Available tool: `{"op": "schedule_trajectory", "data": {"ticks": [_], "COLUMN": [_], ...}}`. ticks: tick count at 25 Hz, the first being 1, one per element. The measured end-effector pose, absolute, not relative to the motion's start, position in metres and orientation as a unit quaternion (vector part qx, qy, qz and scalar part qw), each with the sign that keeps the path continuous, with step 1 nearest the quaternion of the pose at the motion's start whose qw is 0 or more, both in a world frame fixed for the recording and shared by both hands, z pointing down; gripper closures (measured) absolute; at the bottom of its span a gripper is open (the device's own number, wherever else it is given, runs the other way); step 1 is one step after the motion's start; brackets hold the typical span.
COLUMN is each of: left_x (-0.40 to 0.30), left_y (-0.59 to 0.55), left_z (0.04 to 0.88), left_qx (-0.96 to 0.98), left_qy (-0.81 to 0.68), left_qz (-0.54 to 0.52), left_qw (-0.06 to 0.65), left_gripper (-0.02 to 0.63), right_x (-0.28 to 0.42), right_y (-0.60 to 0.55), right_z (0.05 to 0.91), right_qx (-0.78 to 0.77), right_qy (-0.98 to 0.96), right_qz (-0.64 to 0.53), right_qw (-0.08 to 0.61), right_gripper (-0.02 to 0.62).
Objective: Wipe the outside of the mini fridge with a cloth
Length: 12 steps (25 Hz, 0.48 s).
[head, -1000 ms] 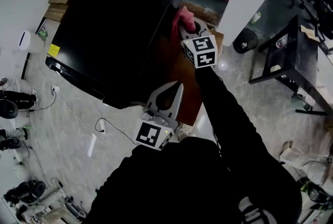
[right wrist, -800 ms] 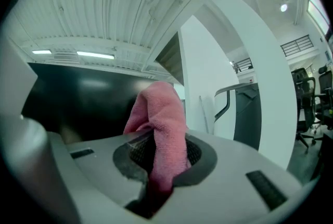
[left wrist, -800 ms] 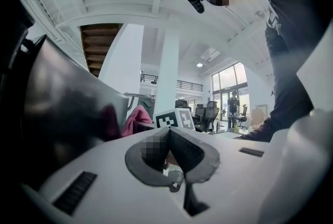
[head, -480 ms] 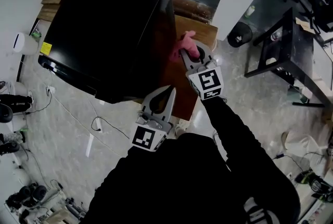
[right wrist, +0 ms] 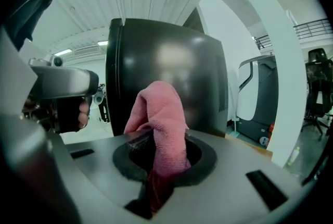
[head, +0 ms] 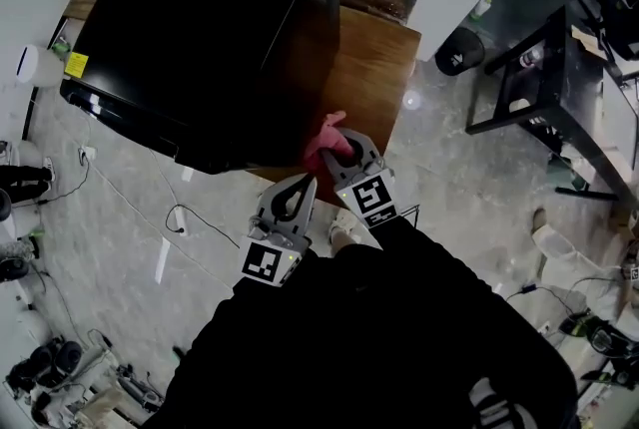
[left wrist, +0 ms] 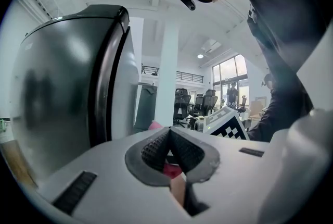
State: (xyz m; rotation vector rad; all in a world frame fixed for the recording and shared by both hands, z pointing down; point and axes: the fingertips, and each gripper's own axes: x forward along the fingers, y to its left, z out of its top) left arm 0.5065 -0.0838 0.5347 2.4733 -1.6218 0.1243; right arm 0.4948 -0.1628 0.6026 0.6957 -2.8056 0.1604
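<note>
Two tools up at the mini fridge (head: 210,28), which sits on the wooden desk (head: 374,83). Our right tool (head: 340,151) pinches the pink cloth (head: 325,133) at the fridge's near corner. Our left tool (head: 303,184) is pressed together, empty, just beside it. Black stand (head: 549,88) well apart, right.

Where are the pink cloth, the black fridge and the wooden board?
pink cloth (right wrist: 158,113), right gripper view, on the fold sticking up between the jaws.
mini fridge (head: 210,18), head view, on its black top face.
wooden board (head: 374,68), head view, on its bare part right of the fridge.
</note>
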Motion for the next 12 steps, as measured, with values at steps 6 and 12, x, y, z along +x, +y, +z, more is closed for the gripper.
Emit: {"op": "schedule_trajectory", "data": {"ticks": [6, 12], "left_x": [0.482, 0.463], "left_y": [-0.067, -0.057], "left_z": [0.562, 0.58], "left_qx": [0.815, 0.802], "left_qy": [-0.568, -0.583], "left_qz": [0.055, 0.054], "left_qw": [0.1, 0.113], "left_gripper": [0.6, 0.6], "right_x": [0.464, 0.434], "right_y": [-0.135, -0.129], "right_z": [0.642, 0.671], "right_qx": [0.198, 0.178], "right_qy": [-0.965, -0.963], "right_qz": [0.061, 0.057], "right_qw": [0.16, 0.194], "right_gripper": [0.532, 0.531]}}
